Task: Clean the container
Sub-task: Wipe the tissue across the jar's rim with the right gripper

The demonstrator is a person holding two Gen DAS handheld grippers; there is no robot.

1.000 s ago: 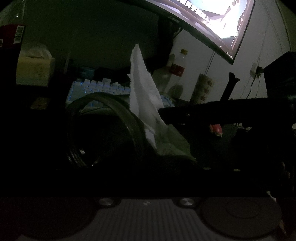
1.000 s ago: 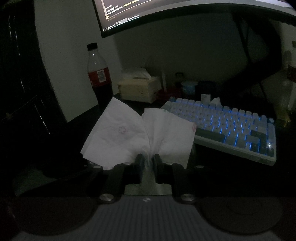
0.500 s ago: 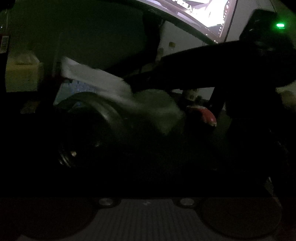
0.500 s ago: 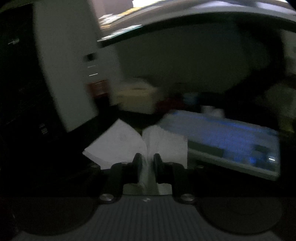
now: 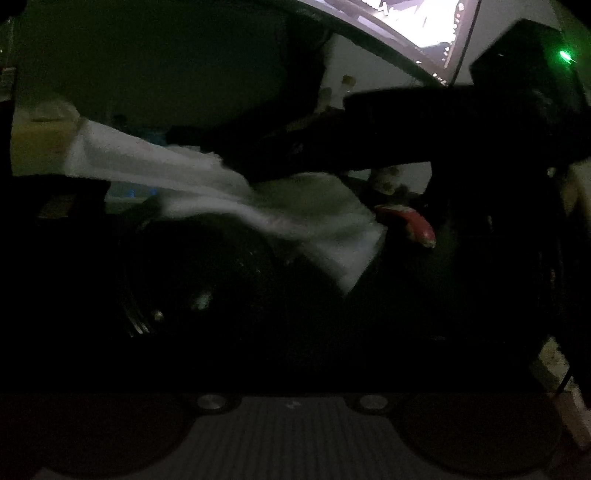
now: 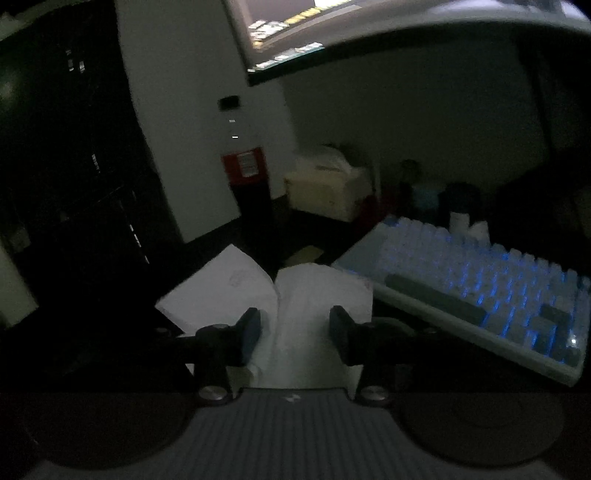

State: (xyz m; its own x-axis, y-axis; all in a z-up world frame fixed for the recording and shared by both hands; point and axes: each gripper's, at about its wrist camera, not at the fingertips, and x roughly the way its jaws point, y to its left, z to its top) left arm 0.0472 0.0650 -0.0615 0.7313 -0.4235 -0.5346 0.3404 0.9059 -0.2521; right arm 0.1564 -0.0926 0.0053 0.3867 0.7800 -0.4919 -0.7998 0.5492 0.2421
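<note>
We're at the hand-off of wipe to vessel. The right gripper [image 6: 294, 325] has its jaws spread apart, the white tissue [image 6: 310, 314] lying loose between them — not pinched, as far as we can tell. In the left wrist view the same tissue [image 5: 236, 199] drapes across the top edge of the container [image 5: 192, 280], a dark round vessel lying on its side with its mouth toward us, close in front of the left gripper. The right gripper [image 5: 388, 147] shows there as a dark bar reaching in from the right, above the tissue.

Left gripper: its jaws are lost in the dark, so we cannot tell whether they are spread or clamped on the container, though the vessel sits right where they'd be.

Around: backlit keyboard [image 6: 487, 284] to the right, cola bottle [image 6: 245, 173] and tissue box [image 6: 325, 188] further back on the tabletop, monitor [image 6: 280, 33] overhead. A small red thing [image 5: 406, 221] lies beside the container; too blurred to name.

Step in hand, as we judge it: the wipe is being dropped at or into the mouth, w/ cleaning itself barely begun. Next move calls for re-pinching the tissue or pushing it inside w/ the jaws, then rubbing round the inner wall — while the left side keeps the vessel from rolling. Risk: loose tissue slips off the rim.
</note>
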